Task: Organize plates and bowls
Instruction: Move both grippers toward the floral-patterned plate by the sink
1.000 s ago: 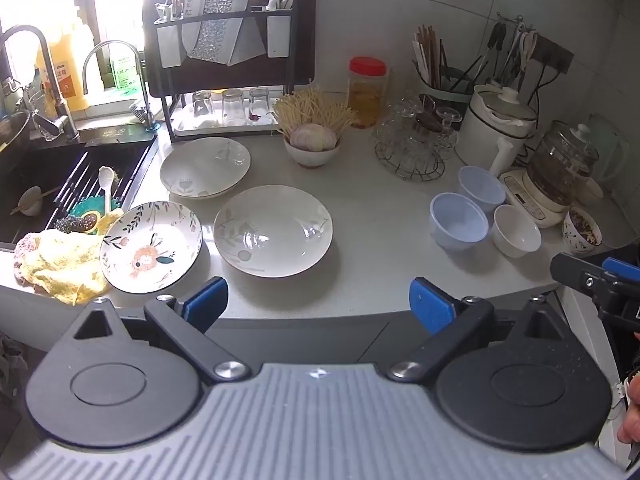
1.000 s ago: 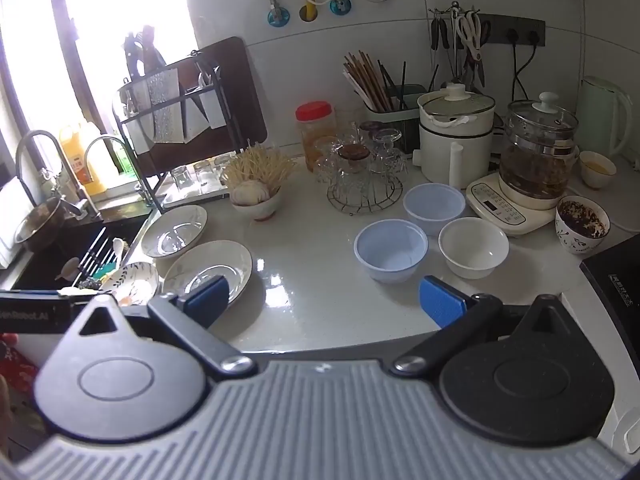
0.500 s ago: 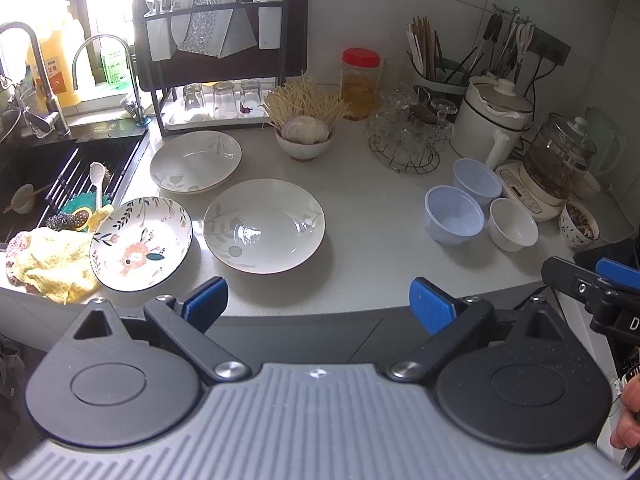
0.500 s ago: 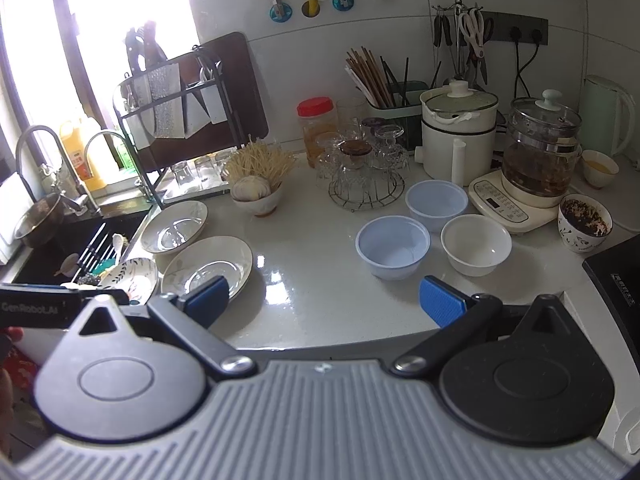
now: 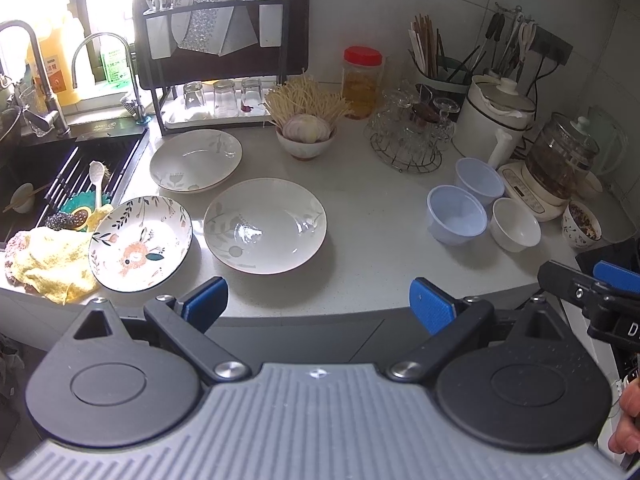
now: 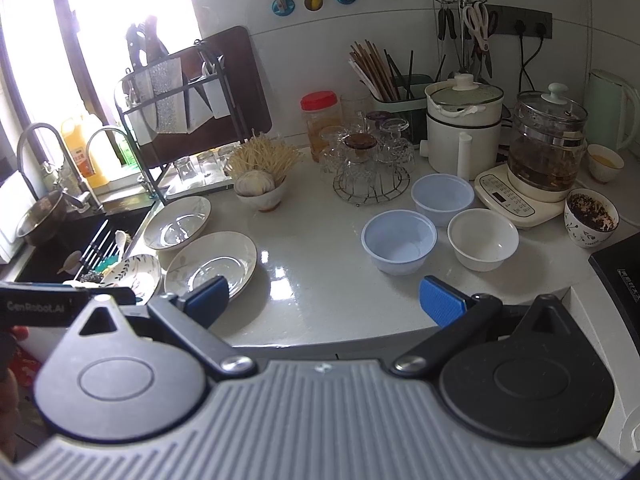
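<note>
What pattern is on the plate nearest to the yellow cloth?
The plate is white with dark leaf sprigs and an orange flower in the middle. It shows best in the left wrist view.

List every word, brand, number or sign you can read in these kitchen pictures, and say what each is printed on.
"GenRobot.AI": on the left gripper body, seen from the right wrist view.
"D": first letter only, on the right gripper body, rest cut off.
Orange bottle label: too blurred to read.
Green bottle label: too blurred.
Kettle base panel: too small.
Cooktop marking: too small.

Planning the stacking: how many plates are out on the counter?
3: a floral plate nearest the sink, a large white plate at front centre, another white plate behind them near the rack. None looks hidden.
</note>
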Tool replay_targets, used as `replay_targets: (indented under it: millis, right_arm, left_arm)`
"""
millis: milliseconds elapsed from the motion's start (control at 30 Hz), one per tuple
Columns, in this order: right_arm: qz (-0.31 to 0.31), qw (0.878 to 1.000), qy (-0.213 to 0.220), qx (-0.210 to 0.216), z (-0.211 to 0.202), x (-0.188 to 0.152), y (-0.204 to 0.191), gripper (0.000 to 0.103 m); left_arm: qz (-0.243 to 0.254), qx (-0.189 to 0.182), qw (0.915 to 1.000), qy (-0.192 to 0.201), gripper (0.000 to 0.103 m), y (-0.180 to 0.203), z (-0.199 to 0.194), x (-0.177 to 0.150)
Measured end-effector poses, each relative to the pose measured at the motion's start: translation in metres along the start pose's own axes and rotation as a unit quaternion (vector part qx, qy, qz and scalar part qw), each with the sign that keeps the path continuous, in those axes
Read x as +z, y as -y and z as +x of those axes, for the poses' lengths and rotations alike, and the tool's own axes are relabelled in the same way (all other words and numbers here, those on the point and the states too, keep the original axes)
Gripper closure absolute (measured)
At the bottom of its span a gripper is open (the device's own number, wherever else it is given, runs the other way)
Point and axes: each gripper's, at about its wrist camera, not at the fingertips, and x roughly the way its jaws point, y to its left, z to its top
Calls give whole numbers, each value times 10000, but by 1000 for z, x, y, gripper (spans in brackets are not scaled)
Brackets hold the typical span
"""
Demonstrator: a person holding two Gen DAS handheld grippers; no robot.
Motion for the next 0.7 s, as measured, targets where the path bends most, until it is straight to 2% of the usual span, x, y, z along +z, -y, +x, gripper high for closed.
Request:
replay_targets:
  millis: [700]
  right_arm:
    - [-50,9999,-25,95,6,-2,-8,0]
  left_arm:
    - [-55,4,10000,-69,4,-5,4,-6]
